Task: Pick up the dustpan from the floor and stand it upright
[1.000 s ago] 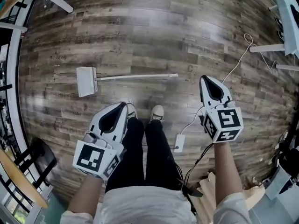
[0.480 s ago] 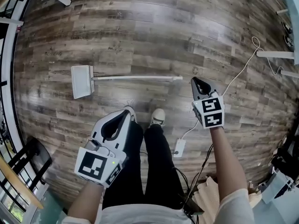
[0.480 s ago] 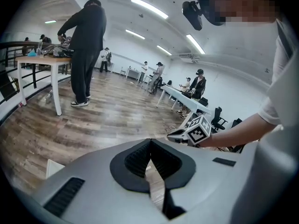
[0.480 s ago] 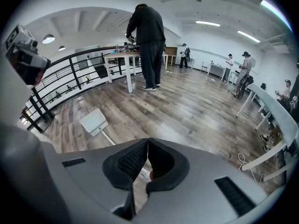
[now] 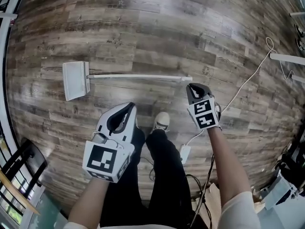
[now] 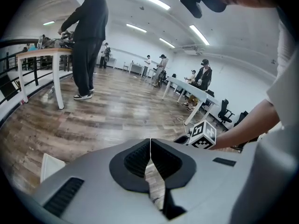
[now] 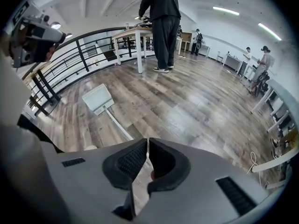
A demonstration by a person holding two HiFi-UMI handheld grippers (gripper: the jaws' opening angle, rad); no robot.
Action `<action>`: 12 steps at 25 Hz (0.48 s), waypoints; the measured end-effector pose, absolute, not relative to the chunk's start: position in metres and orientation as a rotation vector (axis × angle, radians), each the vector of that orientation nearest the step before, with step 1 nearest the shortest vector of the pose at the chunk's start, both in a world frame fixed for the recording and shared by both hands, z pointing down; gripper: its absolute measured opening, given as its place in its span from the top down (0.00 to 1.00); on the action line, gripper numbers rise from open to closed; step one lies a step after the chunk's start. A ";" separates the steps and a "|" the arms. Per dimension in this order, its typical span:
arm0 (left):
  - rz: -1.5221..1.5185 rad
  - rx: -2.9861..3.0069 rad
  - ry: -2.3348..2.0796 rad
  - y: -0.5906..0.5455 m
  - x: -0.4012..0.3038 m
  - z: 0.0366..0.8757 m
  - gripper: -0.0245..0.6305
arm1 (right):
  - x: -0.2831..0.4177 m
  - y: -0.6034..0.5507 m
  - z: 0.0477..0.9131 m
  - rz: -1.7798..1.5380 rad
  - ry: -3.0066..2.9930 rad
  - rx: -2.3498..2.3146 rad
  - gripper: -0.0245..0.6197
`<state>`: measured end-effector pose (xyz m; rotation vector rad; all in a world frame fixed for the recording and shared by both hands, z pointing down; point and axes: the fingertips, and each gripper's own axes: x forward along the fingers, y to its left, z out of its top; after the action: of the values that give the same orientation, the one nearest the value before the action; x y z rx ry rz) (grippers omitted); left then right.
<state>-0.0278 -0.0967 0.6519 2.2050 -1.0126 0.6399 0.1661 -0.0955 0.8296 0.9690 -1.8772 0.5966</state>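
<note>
Head view is showing the dustpan [image 5: 75, 80] lying flat on the floor [image 5: 157, 32] beyond the shoe [image 5: 162, 120] — pan off to the shoe's left, thin handle [image 5: 138, 77] running across ahead of it. Right gripper [image 5: 192, 87], jaws pressed together on nothing, is hanging just right of the shoe, near the handle's tip; left gripper [image 5: 130, 106], likewise closed and empty, is sitting just left of the shoe. I'm judging the dustpan light, stiff plastic, somewhat slick — gripping the handle near its free end looks best. No readable writing is showing, only square markers.
</note>
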 end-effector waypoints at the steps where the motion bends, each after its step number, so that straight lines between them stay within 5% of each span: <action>1: 0.652 2.207 -1.007 -0.099 -0.026 0.666 0.93 | 0.166 -0.093 0.842 0.600 -1.868 0.958 0.92; 12: 0.656 2.198 -0.950 -0.107 -0.022 0.761 0.93 | 0.169 -0.091 0.963 0.502 -1.777 0.772 0.81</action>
<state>-0.0223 -0.1073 0.7609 2.1977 -0.9499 0.6563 0.1689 -0.0909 0.9633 0.7718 -1.7771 0.5022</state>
